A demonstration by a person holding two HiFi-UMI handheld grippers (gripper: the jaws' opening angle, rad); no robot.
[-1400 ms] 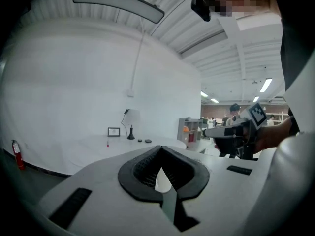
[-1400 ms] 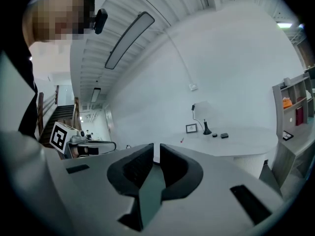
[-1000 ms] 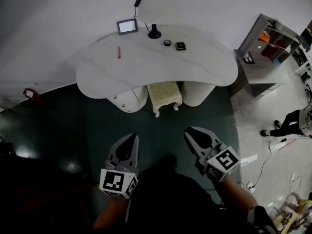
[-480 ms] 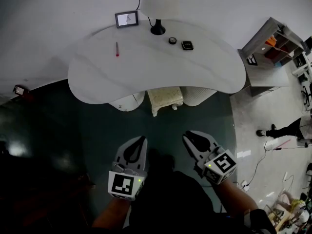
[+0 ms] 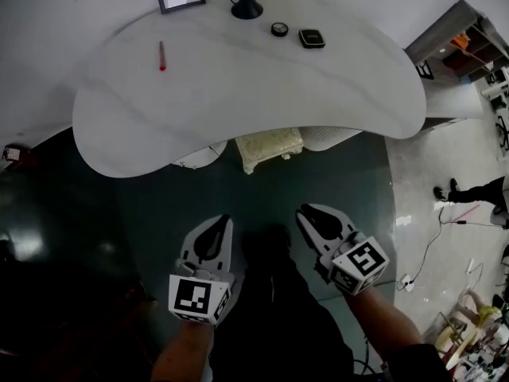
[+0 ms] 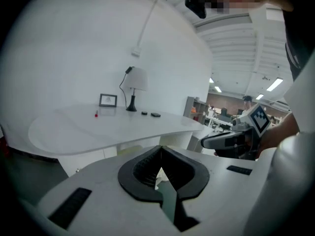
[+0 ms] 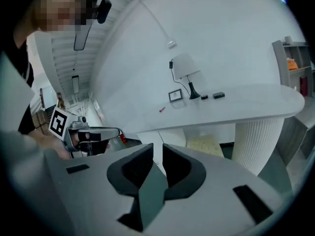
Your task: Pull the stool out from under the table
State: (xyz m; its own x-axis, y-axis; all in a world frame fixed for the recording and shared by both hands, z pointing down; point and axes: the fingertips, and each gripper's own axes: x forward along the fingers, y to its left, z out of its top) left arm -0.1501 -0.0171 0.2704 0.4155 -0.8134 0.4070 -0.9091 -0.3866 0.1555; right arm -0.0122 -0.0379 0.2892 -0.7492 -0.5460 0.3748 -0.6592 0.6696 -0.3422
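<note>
my left gripper [image 5: 217, 223] and right gripper [image 5: 307, 214] hang clenched and empty, side by side. i've closed in: the stool [image 5: 269, 145] sits nearer now, still tucked under the near edge of the bench [image 5: 238, 86], so the pull hasn't started.

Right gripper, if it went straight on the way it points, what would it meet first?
Way looks free nearby. Beyond, the right gripper aims at the stool under the table, or the pedestal beside it; depth unclear.
</note>
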